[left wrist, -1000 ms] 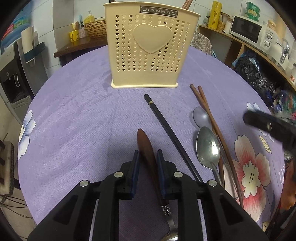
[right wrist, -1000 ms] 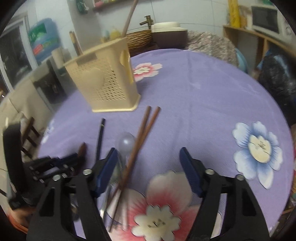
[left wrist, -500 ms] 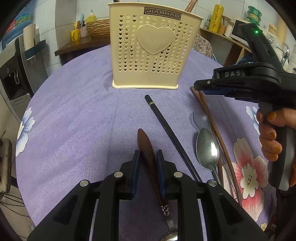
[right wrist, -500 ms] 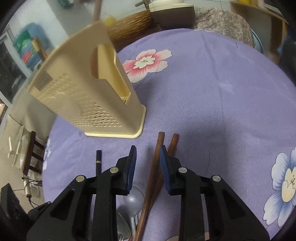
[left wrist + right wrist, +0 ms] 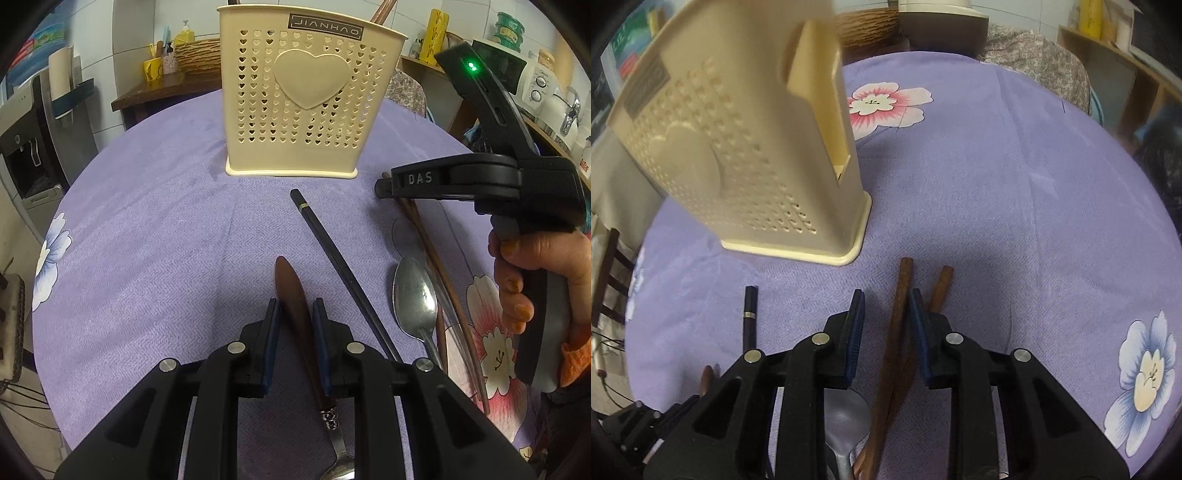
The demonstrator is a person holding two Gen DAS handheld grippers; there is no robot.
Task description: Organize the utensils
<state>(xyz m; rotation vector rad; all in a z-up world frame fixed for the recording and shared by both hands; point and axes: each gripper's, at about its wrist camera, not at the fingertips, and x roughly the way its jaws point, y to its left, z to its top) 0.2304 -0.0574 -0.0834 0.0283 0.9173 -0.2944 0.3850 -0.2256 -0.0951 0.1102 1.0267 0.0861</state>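
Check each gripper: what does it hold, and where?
Left gripper: wooden-handled spoon, mid-handle. Right gripper: brown chopstick, near its end, grip unclear.

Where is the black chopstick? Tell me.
In the left wrist view the black chopstick lies on the purple tablecloth, between the wooden-handled spoon and the metal spoon.

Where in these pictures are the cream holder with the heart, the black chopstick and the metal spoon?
cream holder (image 5: 312,85), left wrist view, on the raised heart of its front wall.
black chopstick (image 5: 332,254), left wrist view, on the middle of its shaft.
metal spoon (image 5: 413,295), left wrist view, on its bowl.
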